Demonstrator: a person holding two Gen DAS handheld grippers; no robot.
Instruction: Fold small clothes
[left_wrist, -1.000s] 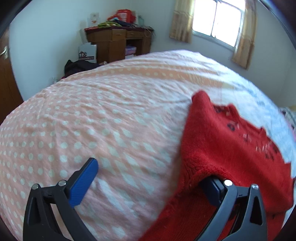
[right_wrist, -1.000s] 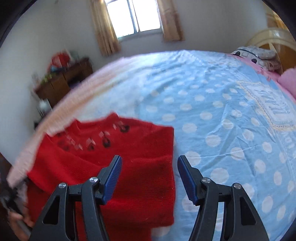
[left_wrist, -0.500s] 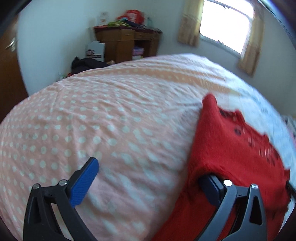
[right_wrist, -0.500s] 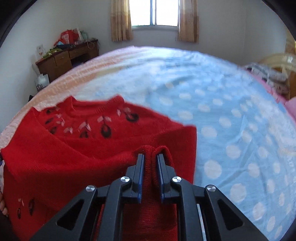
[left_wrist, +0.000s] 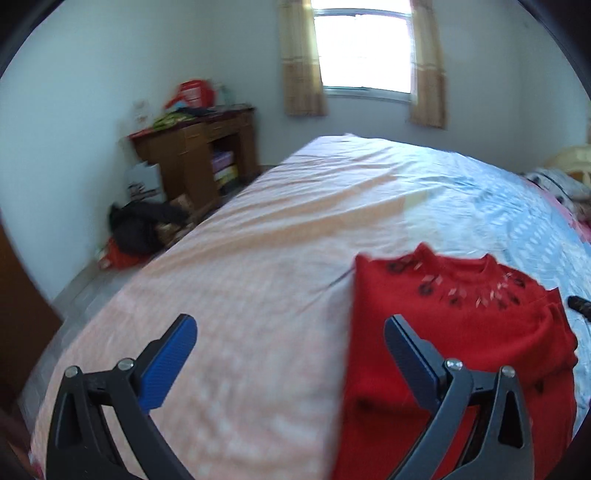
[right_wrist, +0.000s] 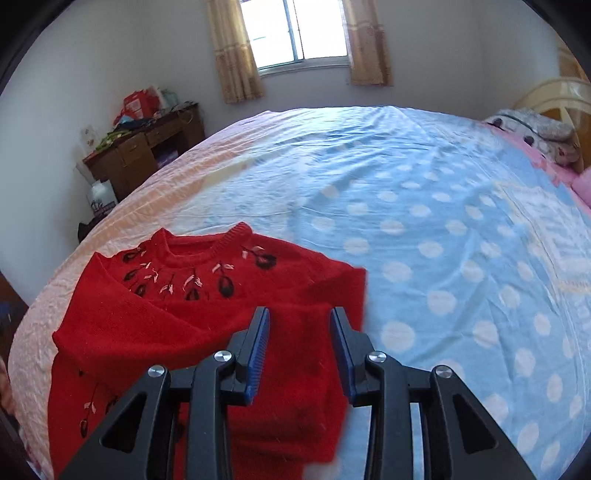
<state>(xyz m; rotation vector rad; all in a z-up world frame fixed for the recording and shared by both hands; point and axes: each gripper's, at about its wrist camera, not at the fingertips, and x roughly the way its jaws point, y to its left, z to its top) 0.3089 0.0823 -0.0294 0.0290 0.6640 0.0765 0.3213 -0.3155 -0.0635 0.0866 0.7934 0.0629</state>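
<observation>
The red knitted sweater (right_wrist: 177, 325), lower left, is lying sleeve-folded; body folds are remaining. The right gripper (right_wrist: 299, 350) is opening above it, gripping nothing; the left gripper (left_wrist: 291, 363) is gaping, empty.

Sweater (right_wrist: 192, 317) on bed (right_wrist: 424, 206); desk (right_wrist: 144, 155) behind-left.

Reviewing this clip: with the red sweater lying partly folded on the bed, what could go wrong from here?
1. The right gripper has its jaws opening just above the folded sleeve; a pad could snag the knit and drag the fold out.
2. The sweater lies near the edge of the bed; a careless tug might pull it off.
3. The left gripper is wide open, holding nothing, so nothing pins that side.
</observation>
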